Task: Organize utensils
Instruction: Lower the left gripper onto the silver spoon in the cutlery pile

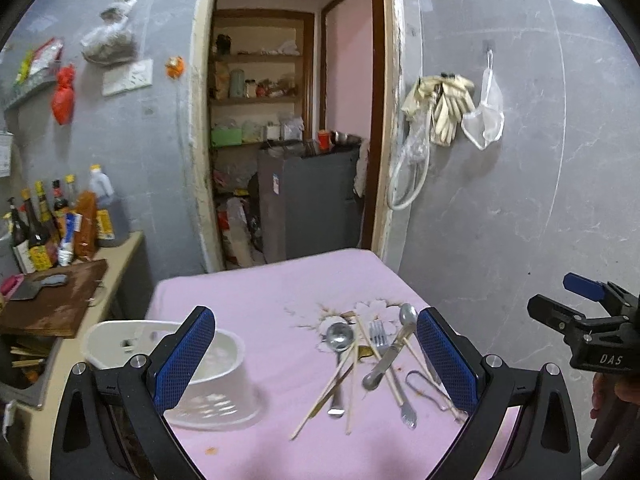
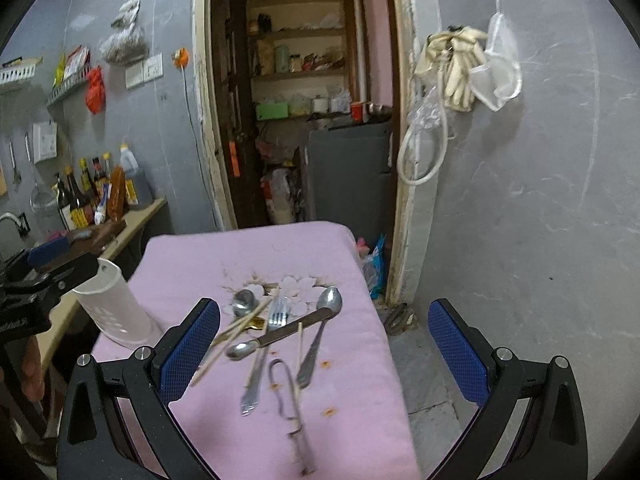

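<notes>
1. Nearest my left wrist camera is the left tool (image 1: 316,356); its blue-padded fingers (image 1: 184,356) stand wide apart and hold nothing. It hangs above the tabletop.
2. The right tool (image 2: 324,350) reads the same in the right wrist view: fingers spread, nothing between them, raised over the near end of the tabletop.
3. The tabletop (image 1: 256,292) carries a pink cloth with a flower print at its middle and a few small orange stains.
4. A white perforated holder (image 1: 208,368) stands at the left edge of the tabletop, well apart from the utensil pile.
5. The utensils lie in a loose, overlapping pile near the flower print:
   - The ladle spoon (image 1: 339,338) has its bowl at the far end and its handle toward me.
   - The fork (image 2: 276,316) points its tines away; its long axis runs near-to-far.
   - The knife (image 2: 280,334) lies diagonally across the fork, its handle end to the near left.
   - The large spoon (image 2: 324,320) lies on the right, bowl at the far end.
   - The chopsticks (image 1: 324,392) fan out diagonally, crossing the other pieces.
   - A wire tongs (image 2: 288,396) lies nearest me, its loop at the far end.
6. Room: grey walls, an open doorway (image 1: 296,120) to a storeroom with shelves, a side counter with bottles (image 1: 52,224) on the left, and gloves (image 1: 444,108) hanging on the right wall.
</notes>
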`<state>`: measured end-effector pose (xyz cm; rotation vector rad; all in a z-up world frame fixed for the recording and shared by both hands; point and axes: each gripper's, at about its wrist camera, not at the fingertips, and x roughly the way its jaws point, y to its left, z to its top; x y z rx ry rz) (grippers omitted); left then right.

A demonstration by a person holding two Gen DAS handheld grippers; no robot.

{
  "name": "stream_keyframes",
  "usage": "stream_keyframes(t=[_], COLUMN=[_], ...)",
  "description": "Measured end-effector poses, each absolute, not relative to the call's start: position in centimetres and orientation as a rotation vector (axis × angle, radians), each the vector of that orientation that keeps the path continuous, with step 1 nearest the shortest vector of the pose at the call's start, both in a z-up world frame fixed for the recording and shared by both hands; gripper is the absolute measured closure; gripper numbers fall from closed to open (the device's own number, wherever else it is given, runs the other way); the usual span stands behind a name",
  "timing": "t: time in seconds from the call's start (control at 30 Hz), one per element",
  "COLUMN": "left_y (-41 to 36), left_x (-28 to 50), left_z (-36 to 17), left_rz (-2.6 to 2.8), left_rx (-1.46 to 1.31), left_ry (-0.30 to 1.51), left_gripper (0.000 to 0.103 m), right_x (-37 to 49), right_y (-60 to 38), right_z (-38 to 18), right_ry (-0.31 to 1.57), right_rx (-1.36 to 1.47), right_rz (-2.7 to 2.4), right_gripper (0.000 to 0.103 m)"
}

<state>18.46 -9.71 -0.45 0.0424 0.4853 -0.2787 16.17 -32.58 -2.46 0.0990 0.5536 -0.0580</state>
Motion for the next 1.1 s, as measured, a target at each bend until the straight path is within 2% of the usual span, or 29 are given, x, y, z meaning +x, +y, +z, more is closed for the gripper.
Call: stream_keyframes(t=[0.2, 0.27, 0.33, 0.47, 0.53, 0.67, 0.73, 0.87, 1.1], left_y=[-13.0, -14.0, -14.7, -15.5, -15.6, -15.9, -15.8, -15.4, -14.6], left_x=[23.3, 25.0, 26.4, 29.3, 30.2, 32.2, 33.2, 34.8, 36.9], left_z=[-2.9, -4.3, -5.5, -8.6, -9.9, -12.2, -13.3, -15.0, -17.4], left_rz=[-0.267, -0.255, -0.249, -0.23, -0.222, -0.224, -0.23, -0.242, -0.285], left_rx=[0.009, 0.016, 0.013, -0.006, -0.004, -0.005, -0.015, -0.035, -0.103], left_ry=[0.536, 0.552, 0.573, 0.625, 0.639, 0.687, 0.709, 0.75, 0.845], left_gripper=[0.001, 0.001, 0.001, 0.002, 0.003, 0.014, 0.019, 0.033, 0.052], right_x=[21.5, 23.4, 25.1, 28.0, 29.5, 31.7, 32.5, 33.9, 35.9], right_y=[-35.1, -35.7, -36.1, -36.6, -36.6, -36.5, -36.6, -36.8, -37.5], right_z=[-6.0, -7.6, -9.3, -12.7, -14.2, -16.2, -17.0, -18.3, -20.5], right_ry=[0.578, 0.58, 0.585, 0.601, 0.619, 0.66, 0.692, 0.743, 0.837], right_rx=[0.175, 0.205, 0.237, 0.283, 0.283, 0.262, 0.265, 0.279, 0.339], right_rz=[0.02, 0.052, 0.077, 0.121, 0.153, 0.196, 0.213, 0.227, 0.287], right_gripper=[0.002, 0.009, 0.022, 0.031, 0.04, 0.055, 0.066, 0.07, 0.07])
